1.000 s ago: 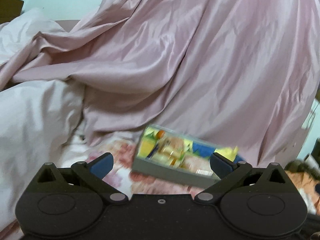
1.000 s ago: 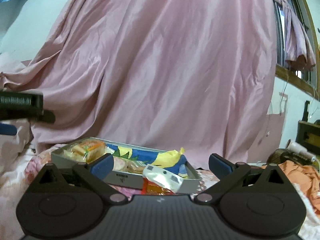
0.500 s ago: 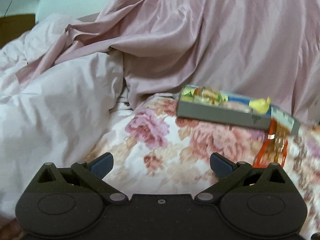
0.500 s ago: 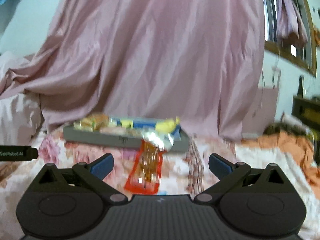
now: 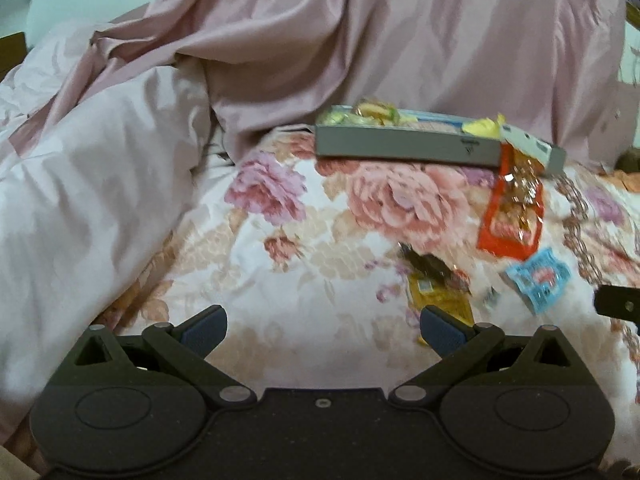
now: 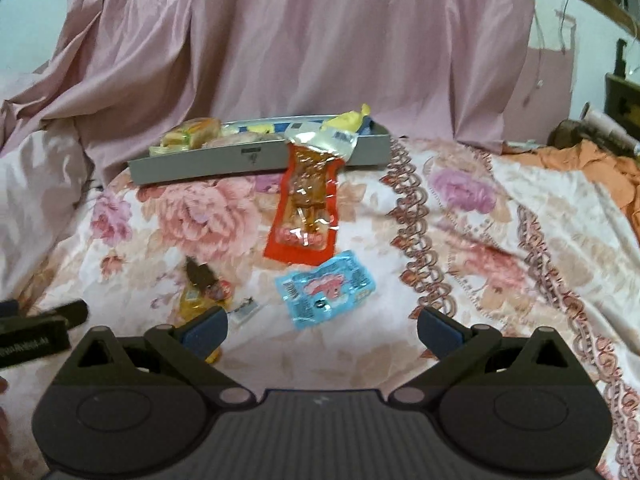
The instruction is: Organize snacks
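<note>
Over the floral bedspread (image 6: pixel 472 240), the right hand-held gripper (image 6: pixel 322 330) hangs with its jaws spread wide and nothing between them; the left hand-held gripper (image 5: pixel 322 330) is likewise wide and empty. Just ahead of the right one lies a light blue snack packet (image 6: pixel 325 289), with a yellow packet (image 6: pixel 200 292) to its left. Farther out, a red snack pouch (image 6: pixel 306 208) leans against the grey tray (image 6: pixel 192 166), its top draped over the rim. The tray holds more snacks, before a pink curtain (image 6: pixel 320 40).
</note>
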Demonstrator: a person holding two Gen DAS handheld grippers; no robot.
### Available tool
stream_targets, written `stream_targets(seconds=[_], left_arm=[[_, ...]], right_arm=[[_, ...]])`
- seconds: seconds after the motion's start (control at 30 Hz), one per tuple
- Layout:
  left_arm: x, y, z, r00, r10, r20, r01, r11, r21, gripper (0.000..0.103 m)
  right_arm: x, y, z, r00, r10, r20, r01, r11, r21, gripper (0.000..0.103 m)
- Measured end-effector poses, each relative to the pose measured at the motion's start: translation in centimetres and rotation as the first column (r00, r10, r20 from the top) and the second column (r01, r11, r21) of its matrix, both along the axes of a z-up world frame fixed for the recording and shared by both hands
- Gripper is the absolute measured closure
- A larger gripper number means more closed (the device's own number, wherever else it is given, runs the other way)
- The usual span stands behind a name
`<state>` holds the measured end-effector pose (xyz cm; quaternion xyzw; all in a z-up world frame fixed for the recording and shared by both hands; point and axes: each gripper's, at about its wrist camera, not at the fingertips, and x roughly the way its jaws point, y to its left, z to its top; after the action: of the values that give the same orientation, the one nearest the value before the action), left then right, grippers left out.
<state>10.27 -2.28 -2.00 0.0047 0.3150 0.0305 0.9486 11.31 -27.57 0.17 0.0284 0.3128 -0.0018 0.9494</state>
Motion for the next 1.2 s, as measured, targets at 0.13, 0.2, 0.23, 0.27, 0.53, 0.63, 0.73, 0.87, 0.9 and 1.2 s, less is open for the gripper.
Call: stream_targets(seconds=[0.13, 0.2, 0.23, 0.27, 0.53, 0.63, 0.73, 0.87, 0.9, 1.2], left_arm=[[-0.2, 0.3, -0.5, 0.998, -0.050, -0.043, 0.051, 0.999, 0.001, 0.001], [0.1, 0.3, -0.9, 0.994, -0.072, -0.080, 0.072, 0.997, -0.003, 0.001], [0.2, 0.2, -1.1, 0.992, -0.081, -0.098, 0.081, 0.997, -0.008, 0.001], [0.4, 0.1, -1.4, 0.989, -0.092, -0.112, 0.091, 0.996, -0.012, 0.001], [2.5, -0.9, -2.7, 0.960, -0.209, -0.189, 0.207, 0.978, -0.031, 0.001], [3.7, -1.3, -3.4, 0.930, -0.296, -0.220, 0.295, 0.955, -0.037, 0.001], [4.6, -2.1, -4.1, 0.883, -0.407, -0.233, 0.413, 0.910, -0.027, 0.001], [5.6, -2.8, -4.5, 0.864, -0.462, -0.199, 0.457, 0.887, -0.071, 0.001], [6.0, -2.9, -4.6, 0.861, -0.470, -0.191, 0.462, 0.882, -0.089, 0.001], [9.3, -4.1, -6.1, 0.861, -0.469, -0.198, 0.460, 0.883, -0.091, 0.001]], right_arm=[[1.1, -0.5, -1.0, 0.994, 0.020, -0.110, -0.013, 0.998, 0.064, 0.000], [1.3, -0.8, -1.3, 0.991, 0.028, -0.132, -0.017, 0.996, 0.083, 0.000], [1.6, -1.0, -1.6, 0.988, 0.036, -0.153, -0.020, 0.994, 0.104, 0.000], [2.1, -1.3, -2.3, 0.979, 0.052, -0.198, -0.024, 0.989, 0.143, 0.000], [3.8, -1.4, -4.1, 0.937, 0.130, -0.324, -0.061, 0.975, 0.214, 0.000], [4.8, -1.4, -4.3, 0.922, 0.165, -0.351, -0.101, 0.976, 0.193, 0.000], [6.5, -1.6, -4.1, 0.920, 0.220, -0.325, -0.184, 0.973, 0.138, 0.000], [7.8, -1.7, -4.0, 0.915, 0.273, -0.297, -0.259, 0.962, 0.088, 0.000], [8.3, -1.7, -4.0, 0.909, 0.298, -0.293, -0.288, 0.955, 0.075, 0.000], [13.0, -3.7, -4.7, 0.877, 0.407, -0.255, -0.436, 0.897, -0.066, 0.000]])
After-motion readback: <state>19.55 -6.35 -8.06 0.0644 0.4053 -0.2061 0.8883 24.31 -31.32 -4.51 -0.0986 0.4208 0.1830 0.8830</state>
